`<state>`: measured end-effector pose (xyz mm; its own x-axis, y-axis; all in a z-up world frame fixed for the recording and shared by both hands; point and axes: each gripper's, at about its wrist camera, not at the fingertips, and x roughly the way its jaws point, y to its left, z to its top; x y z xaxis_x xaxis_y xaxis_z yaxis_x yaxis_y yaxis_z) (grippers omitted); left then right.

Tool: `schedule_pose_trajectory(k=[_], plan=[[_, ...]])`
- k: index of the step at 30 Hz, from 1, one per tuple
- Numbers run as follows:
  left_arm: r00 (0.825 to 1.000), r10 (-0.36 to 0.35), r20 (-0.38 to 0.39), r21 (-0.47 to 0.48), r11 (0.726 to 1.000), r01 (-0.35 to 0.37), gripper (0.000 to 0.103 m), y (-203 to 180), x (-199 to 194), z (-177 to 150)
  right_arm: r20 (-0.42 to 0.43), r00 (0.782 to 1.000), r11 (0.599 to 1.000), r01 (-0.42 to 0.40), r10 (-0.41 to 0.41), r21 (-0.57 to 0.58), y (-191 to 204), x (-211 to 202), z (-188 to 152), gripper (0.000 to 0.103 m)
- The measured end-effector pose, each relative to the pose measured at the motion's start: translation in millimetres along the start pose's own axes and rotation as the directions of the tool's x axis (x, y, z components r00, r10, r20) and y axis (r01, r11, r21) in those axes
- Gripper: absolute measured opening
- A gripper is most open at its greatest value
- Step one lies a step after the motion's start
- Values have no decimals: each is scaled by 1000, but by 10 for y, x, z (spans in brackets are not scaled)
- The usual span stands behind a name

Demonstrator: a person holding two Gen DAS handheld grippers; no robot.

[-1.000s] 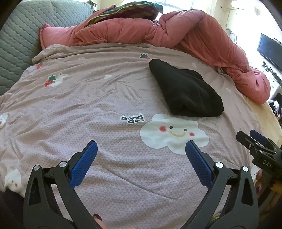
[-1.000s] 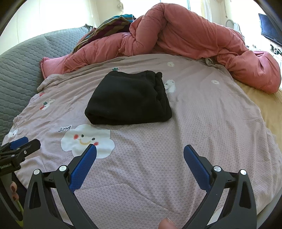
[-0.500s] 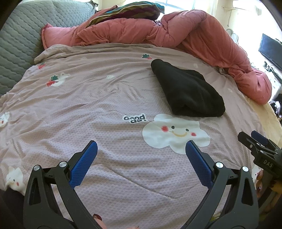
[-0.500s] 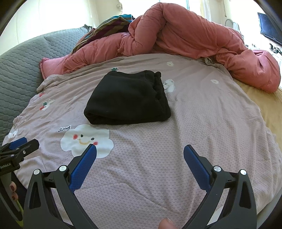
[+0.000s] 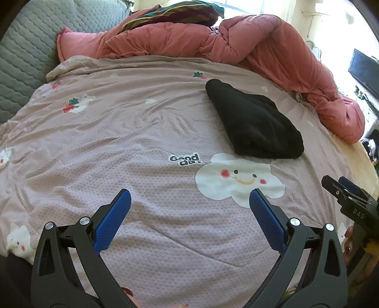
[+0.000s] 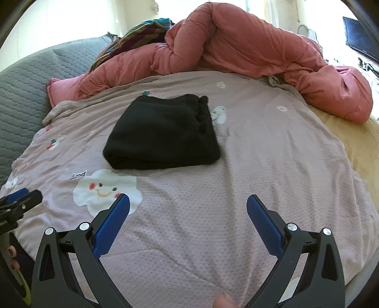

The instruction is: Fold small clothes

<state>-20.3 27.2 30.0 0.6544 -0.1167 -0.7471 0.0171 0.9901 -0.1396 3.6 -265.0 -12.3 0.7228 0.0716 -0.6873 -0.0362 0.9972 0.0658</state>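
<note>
A folded black garment (image 5: 254, 124) lies on the mauve cartoon-print sheet (image 5: 118, 132), beyond a white smiling cloud print (image 5: 239, 181). It also shows in the right wrist view (image 6: 163, 135), ahead and left of centre. My left gripper (image 5: 189, 194) is open and empty, held above the sheet near the bed's front edge, well short of the garment. My right gripper (image 6: 188, 199) is open and empty, also short of the garment. The right gripper shows at the left wrist view's right edge (image 5: 341, 187); the left gripper shows at the right wrist view's left edge (image 6: 21, 196).
A bunched pink duvet (image 5: 236, 40) with a striped cloth (image 5: 175, 11) on it runs along the far side of the bed. A grey quilted headboard (image 5: 19, 59) is on the left. A dark screen (image 5: 364, 71) stands at the far right. A yellow underlay (image 6: 355, 142) shows at the right.
Both grippers have drifted slightly; the garment sits a little further right and lower in the left view and a little further up in the right view. The jaws stay open.
</note>
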Motion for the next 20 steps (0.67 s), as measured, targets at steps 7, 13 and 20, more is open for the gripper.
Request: schedule_pose_trajectory(k=[7, 13, 20], plan=[[998, 43, -55, -67, 997, -47, 93, 262, 142, 62, 17, 980, 972, 192, -196, 136, -533, -77, 24, 98], [988, 133, -72, -161, 977, -143, 94, 895, 274, 286, -64, 893, 811, 433, -446, 395, -1578, -330, -204, 98], [941, 306, -147, -363, 868, -339, 94, 2458, 360, 601, -255, 616, 414, 728, -745, 547, -2978, -991, -878, 98]])
